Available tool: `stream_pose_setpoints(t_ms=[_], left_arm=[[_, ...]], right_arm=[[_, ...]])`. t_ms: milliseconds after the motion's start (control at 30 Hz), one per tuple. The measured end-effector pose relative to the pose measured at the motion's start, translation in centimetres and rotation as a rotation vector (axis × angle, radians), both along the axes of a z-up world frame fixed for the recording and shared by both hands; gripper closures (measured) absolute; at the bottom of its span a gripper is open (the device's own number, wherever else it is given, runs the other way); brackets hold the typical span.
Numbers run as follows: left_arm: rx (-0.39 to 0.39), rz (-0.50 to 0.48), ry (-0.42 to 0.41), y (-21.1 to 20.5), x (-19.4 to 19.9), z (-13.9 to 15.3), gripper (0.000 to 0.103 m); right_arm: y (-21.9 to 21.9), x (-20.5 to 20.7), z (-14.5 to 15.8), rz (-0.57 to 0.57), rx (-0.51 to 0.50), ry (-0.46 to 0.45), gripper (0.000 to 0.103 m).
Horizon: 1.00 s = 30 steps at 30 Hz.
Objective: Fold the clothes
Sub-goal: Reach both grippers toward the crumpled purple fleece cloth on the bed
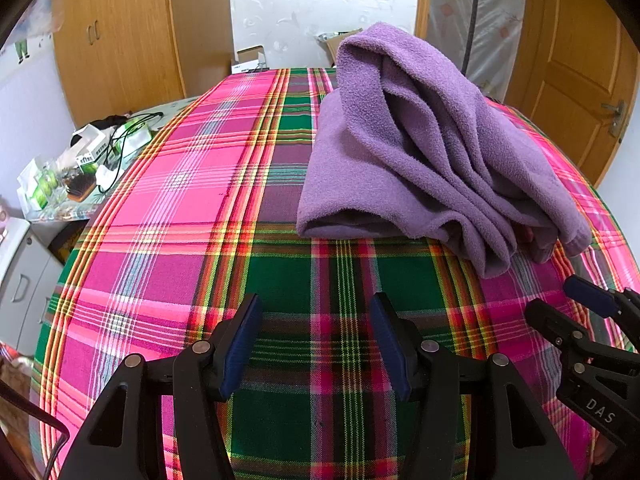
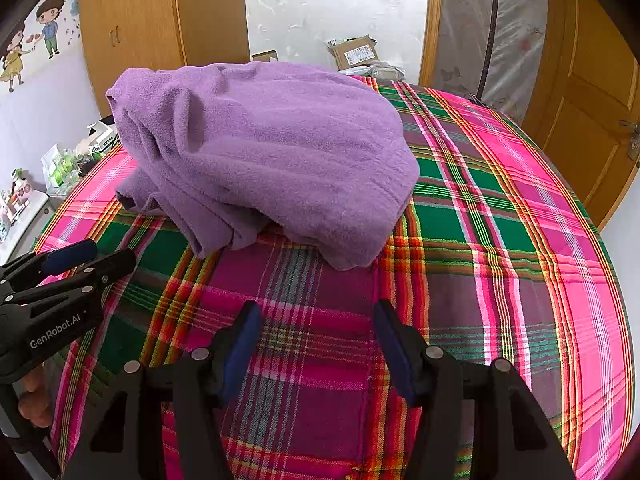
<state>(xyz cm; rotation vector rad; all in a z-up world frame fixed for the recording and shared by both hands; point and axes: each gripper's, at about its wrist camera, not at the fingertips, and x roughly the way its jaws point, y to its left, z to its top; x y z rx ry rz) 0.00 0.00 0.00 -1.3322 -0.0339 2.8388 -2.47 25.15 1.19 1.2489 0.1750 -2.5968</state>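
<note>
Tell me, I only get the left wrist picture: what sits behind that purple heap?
Observer: A cardboard parcel with a printed label, beyond the bed's far end.
Operator: Is the heap's other side as crumpled?
Observer: No. On its right the purple garment is one smooth, rounded layer.
Operator: What holds the left gripper?
Observer: A person's hand wraps the handle below it; the left gripper is open and empty.

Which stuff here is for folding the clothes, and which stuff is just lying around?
For the job:
- purple fleece garment, crumpled in a heap
- plaid bedspread it lies on
- left gripper and right gripper, both open, holding nothing

Just lying about:
- cardboard parcel beyond the bed
- green packets and cables on the side table
- wardrobe
</note>
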Motion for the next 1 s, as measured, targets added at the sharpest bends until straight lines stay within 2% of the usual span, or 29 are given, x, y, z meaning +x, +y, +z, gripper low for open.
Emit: stream_pose_setpoints(t_ms=[533,600,767,867,1000], left_arm=[[0.002,-0.003,0.0,0.1,-0.2,-0.2,0.044],[0.015,-0.016,-0.001,0.4,-0.1,-0.1,0.039],[0.057,-0.072,0.002,-0.4,-1.0,0.2,0.039],[0.064,-0.101,0.074,-0.8,-1.1,1.9,0.039],[0.058,-0.157,0.183,-0.9,-1.4,4.5,0.039]], right_arm=[[0.4,0.5,0.0,0.003,-0.003,-0.002,0.043],[0.3,0.4,0.0,0.003,-0.003,-0.002,0.043],[0.2,0.0,0.2,0.031,-0.007,0.001,0.043],[0.7,0.0,0.5,0.054,-0.024,0.007,0.053],[1.7,0.0,1.8,0.051,-0.06,0.07,0.053]])
